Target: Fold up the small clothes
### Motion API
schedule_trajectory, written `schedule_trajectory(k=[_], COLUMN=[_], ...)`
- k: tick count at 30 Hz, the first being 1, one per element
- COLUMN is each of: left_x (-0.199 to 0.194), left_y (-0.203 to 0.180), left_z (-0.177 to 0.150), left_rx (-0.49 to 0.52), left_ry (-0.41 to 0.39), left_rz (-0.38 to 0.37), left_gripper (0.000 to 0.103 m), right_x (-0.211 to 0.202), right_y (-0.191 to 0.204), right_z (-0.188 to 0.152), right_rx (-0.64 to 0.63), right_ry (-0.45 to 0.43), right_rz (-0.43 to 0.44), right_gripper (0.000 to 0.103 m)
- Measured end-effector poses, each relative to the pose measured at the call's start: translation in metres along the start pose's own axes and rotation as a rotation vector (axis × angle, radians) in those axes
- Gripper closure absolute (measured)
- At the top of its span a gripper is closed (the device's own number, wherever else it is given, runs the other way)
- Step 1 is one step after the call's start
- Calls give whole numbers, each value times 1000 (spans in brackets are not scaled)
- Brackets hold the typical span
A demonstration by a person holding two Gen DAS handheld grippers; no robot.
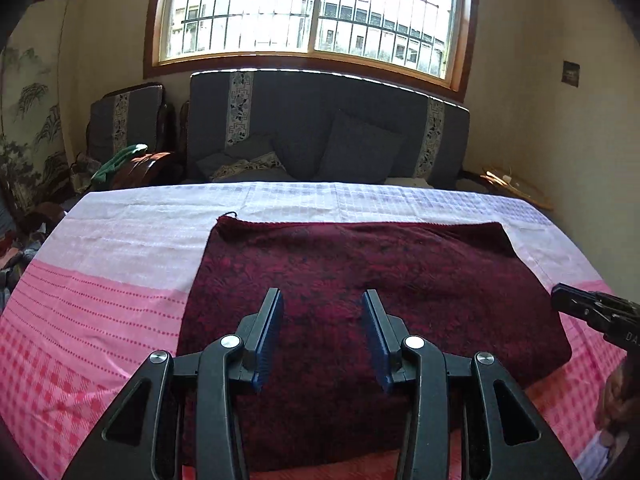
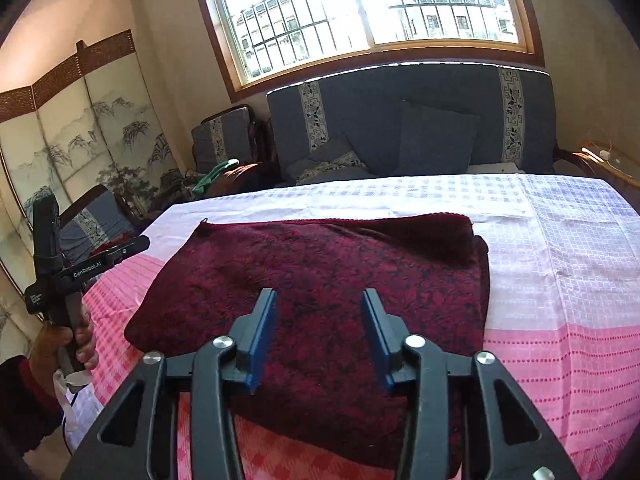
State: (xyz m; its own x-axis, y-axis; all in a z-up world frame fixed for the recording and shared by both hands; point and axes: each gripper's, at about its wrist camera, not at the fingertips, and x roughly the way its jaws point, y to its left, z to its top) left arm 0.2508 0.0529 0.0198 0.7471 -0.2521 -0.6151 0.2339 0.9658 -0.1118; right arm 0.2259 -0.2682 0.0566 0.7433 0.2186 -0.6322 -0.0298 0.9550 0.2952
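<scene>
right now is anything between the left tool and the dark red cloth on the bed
Nothing visible. The left tool hangs open just above the dark red cloth, with only air between; the cloth lies on the pink checked sheet.

Left gripper: jaws parted, blue pads facing, nothing between them, angled down. Right gripper: same, jaws apart and empty. Person's left hand wraps the left gripper's handle, sleeve at wrist.
</scene>
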Motion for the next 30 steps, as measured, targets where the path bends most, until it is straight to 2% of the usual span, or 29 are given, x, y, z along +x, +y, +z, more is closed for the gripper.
schedule_trajectory(k=[1,3,4,7,8,9,10,16,18,19,21,24,27,30], left_x=[11,32,40,55,59,58,58,57,45,37,24,22,24,26], left_y=[-15,-29,-30,-21,-17,-17,-20,-37,-40,-37,-29,-3,17,28], left_z=[-9,-24,-30,-46,-50,-52,-53,-54,-50,-48,-45,-46,-57,-66], left_rx=[15,8,-18,-114,-142,-144,-128,-35,-18,-23,-37,-87,-149,-195], left_ry=[55,129,154,216,231,212,214,183,159,135,112,145,188,203], left_rz=[-32,-40,-50,-57,-64,-61,-50,21,23,34,60,73,59,51], left_gripper=[70,82,82,83,84,84,84,83,83,83,83,83,83,82], right_x=[12,33,42,62,72,82,79,83,70,58,35,8,-2,12], right_y=[8,19,23,31,27,22,21,20,13,5,-7,-33,-63,-87], right_z=[-7,-20,-24,-38,-45,-54,-57,-57,-53,-48,-43,-43,-55,-71], right_rx=[3,16,21,-18,5,22,19,28,77,104,104,132,168,229], right_ry=[32,91,112,179,229,290,250,273,249,208,143,100,112,189], right_rz=[9,0,10,-41,-46,-56,-54,-49,8,25,-19,-78,-152,-153], right_gripper=[87,87,87,87,87,88,88,91,90,90,88,87,87,89])
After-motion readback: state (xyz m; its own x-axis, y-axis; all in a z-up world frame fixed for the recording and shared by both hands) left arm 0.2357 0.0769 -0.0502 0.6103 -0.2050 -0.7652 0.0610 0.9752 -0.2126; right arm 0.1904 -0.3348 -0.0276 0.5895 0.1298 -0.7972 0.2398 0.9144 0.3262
